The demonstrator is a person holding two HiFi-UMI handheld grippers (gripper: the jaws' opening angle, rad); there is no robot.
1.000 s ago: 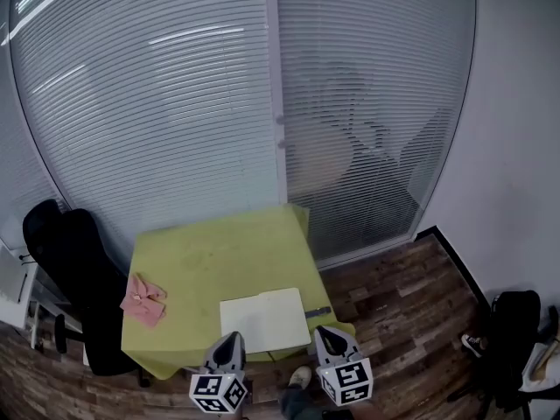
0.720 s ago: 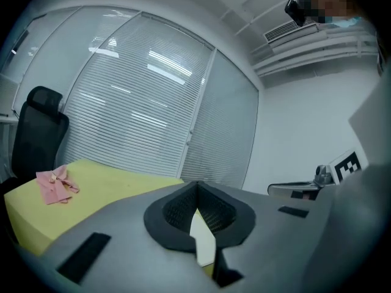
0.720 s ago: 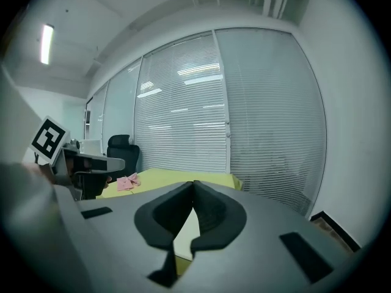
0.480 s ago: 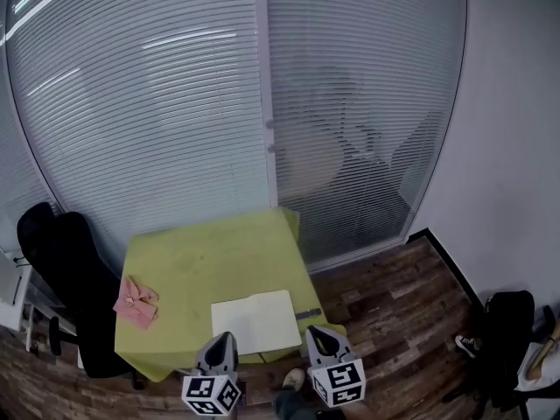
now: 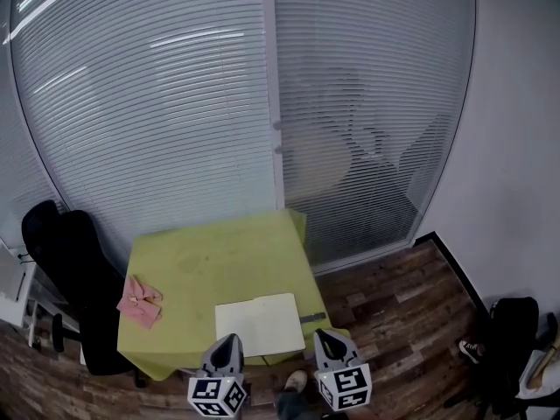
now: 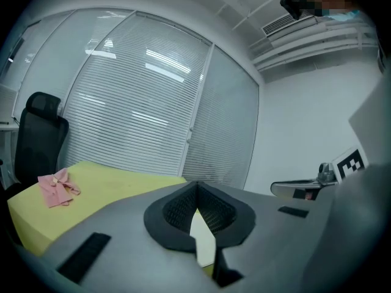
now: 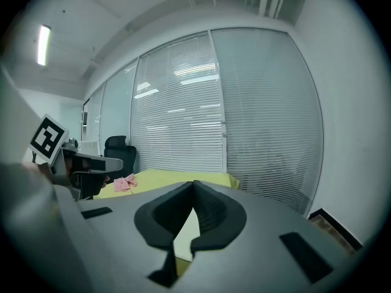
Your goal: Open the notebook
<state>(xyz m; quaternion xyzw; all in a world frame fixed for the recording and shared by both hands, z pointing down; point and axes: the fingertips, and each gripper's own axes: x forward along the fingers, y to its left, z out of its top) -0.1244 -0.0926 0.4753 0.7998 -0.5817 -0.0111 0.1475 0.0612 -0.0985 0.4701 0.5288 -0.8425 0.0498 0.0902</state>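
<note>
The left tongs (image 5: 229, 339) and right tongs (image 5: 325, 333) are held closed, with nothing gripped, just short of the near edge of the yellow-green tabletop (image 5: 210, 256). The white notebook (image 5: 260, 322) is seen lying flat at its near right, with a pink cloth (image 5: 140, 301) at the left edge.

Small office room. Across the back, a glass wall (image 5: 175, 103) covered by closed white blinds, split by a pale upright post (image 5: 276, 103). Reflections of ceiling lights on the slats. To the right, a plain white wall (image 5: 516, 147) with a dark skirting board (image 5: 455, 265). Floor (image 5: 402, 313) of brown wood planks. Square table (image 5: 219, 261) with a yellow-green top, back edge close to the glass. Black office chair (image 5: 74, 269) just beside the table's left edge. Black bag (image 5: 512, 339) on the floor near the right wall. Long ceiling lamp (image 7: 43, 44) lit overhead.
</note>
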